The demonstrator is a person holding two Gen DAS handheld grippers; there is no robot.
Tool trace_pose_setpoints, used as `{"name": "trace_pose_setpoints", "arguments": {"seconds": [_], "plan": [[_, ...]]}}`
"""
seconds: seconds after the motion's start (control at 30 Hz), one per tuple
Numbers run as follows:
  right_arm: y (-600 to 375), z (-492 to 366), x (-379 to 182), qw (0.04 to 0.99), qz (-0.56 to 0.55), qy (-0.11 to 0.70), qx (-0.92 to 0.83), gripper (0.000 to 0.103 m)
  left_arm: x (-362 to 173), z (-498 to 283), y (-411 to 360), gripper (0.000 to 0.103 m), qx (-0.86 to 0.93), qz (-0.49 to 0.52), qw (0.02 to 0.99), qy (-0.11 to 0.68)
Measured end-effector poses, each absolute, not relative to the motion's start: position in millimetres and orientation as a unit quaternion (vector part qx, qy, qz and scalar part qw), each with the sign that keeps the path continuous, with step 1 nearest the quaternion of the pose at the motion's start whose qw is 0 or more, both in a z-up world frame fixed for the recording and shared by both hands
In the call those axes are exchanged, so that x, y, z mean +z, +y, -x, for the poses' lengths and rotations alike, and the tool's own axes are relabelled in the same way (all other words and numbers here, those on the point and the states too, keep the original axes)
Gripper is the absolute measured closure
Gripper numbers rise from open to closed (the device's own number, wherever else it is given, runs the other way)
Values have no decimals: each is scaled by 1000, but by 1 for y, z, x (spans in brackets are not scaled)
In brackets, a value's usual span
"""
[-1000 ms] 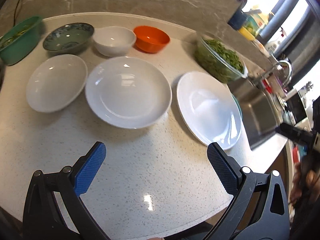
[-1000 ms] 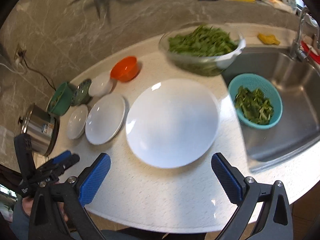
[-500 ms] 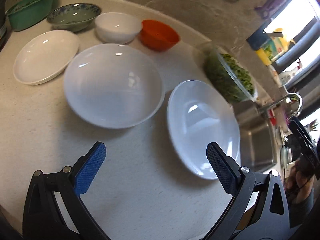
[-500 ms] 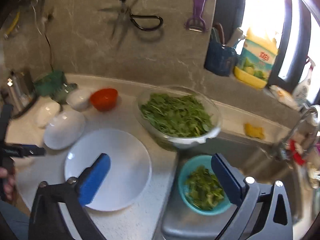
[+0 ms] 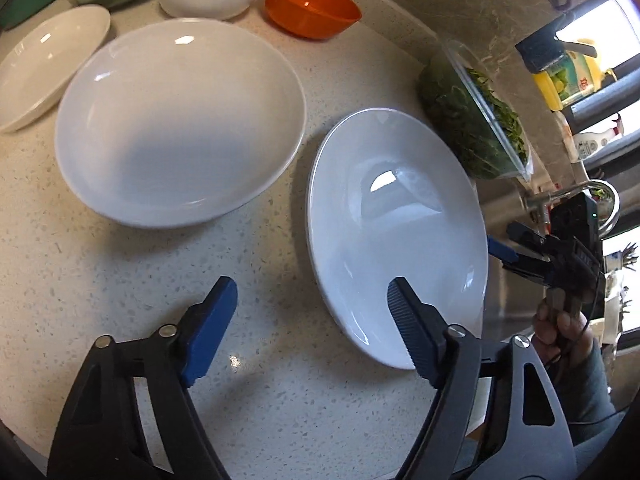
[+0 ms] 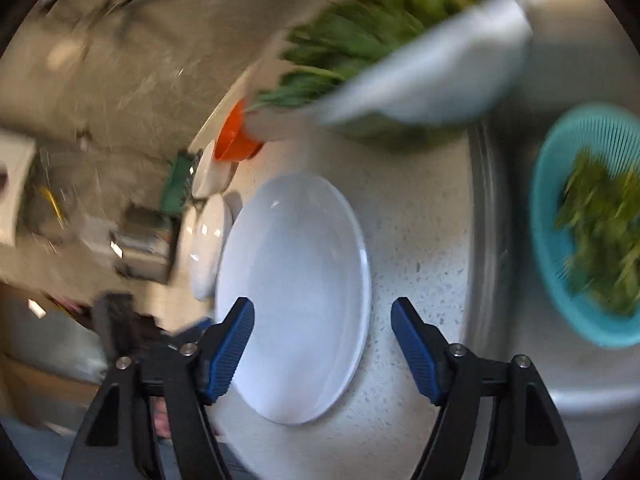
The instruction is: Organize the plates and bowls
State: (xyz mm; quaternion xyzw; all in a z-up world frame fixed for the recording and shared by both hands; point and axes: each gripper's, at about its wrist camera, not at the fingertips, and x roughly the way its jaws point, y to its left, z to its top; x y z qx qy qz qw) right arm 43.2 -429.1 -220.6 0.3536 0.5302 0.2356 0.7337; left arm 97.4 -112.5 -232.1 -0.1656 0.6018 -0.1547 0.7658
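Plate — white, glossy, shallow.

Both grippers have dropped closer to the counter with their jaws just closing partway, nothing pressed between them: the left gripper now straddles the near rim of the flat white plate, and the right gripper has swung back down over that plate's opposite edge.
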Motion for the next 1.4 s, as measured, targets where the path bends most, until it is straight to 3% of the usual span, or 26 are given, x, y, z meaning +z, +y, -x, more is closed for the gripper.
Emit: {"name": "trace_pose_setpoints", "arguments": {"seconds": [0.07, 0.4, 0.5, 0.53, 0.57, 0.67, 0.7, 0.93, 1.4], "plan": [[-432, -48, -227, 725, -365, 529, 246, 36, -241, -104, -117, 44, -162, 175, 755, 611], [-433, -66, -239, 704, -363, 538, 287, 57, -254, -127, -140, 53, -191, 181, 744, 614], [-437, -67, -245, 696, -373, 537, 296, 63, -254, -130, -134, 59, -195, 198, 735, 619], [-437, -67, -246, 691, -372, 542, 300, 65, -255, -133, -134, 70, -195, 195, 733, 622], [-435, -68, -247, 689, -367, 547, 302, 69, -256, -136, -135, 78, -191, 187, 733, 625], [-436, -69, -249, 692, -357, 558, 287, 93, -255, -137, -128, 86, -182, 178, 738, 625], [-439, -69, -253, 687, -366, 562, 281, 96, -255, -138, -123, 86, -182, 185, 736, 626], [-441, -67, -255, 670, -387, 573, 270, 95, -261, -149, -108, 87, -173, 245, 713, 634], [-431, -64, -244, 696, -338, 580, 253, 90, -252, -152, -125, 86, -155, 178, 739, 631]]}}
